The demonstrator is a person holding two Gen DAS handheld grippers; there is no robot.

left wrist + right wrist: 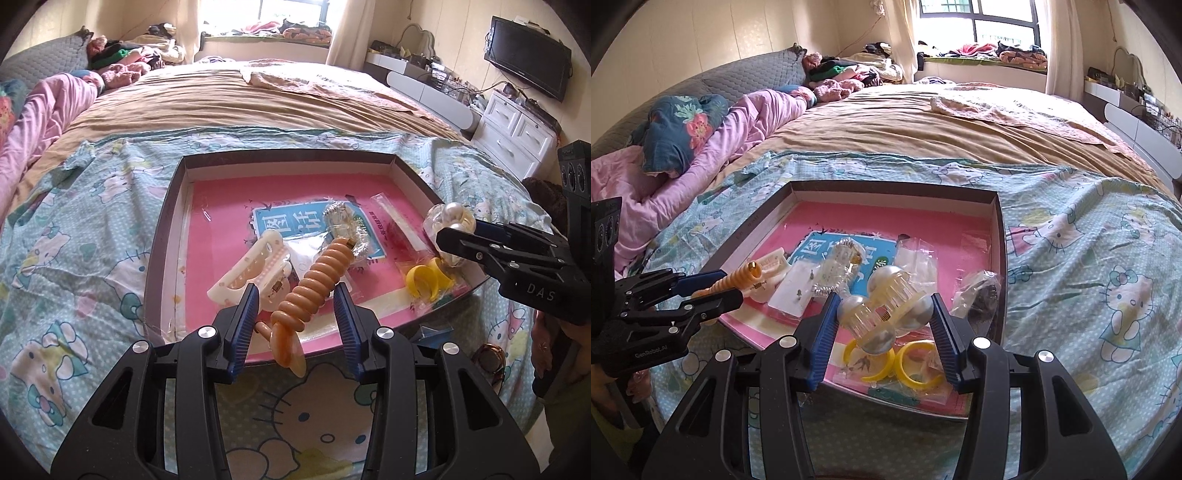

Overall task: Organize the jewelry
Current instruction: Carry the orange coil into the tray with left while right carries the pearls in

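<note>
Both wrist views near shared tray (168,236)

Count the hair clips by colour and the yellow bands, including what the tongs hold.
Orange spiral hair clip, in left tongs: 1
Cream claw clip, in box: 1
Pearl claw clip, in right tongs: 1
Yellow bands, in box: 2
Total: 5

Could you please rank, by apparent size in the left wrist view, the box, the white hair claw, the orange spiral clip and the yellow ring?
1. Box
2. Orange spiral clip, though nearness to the camera enlarges it
3. White hair claw, close behind
4. Yellow ring
</note>
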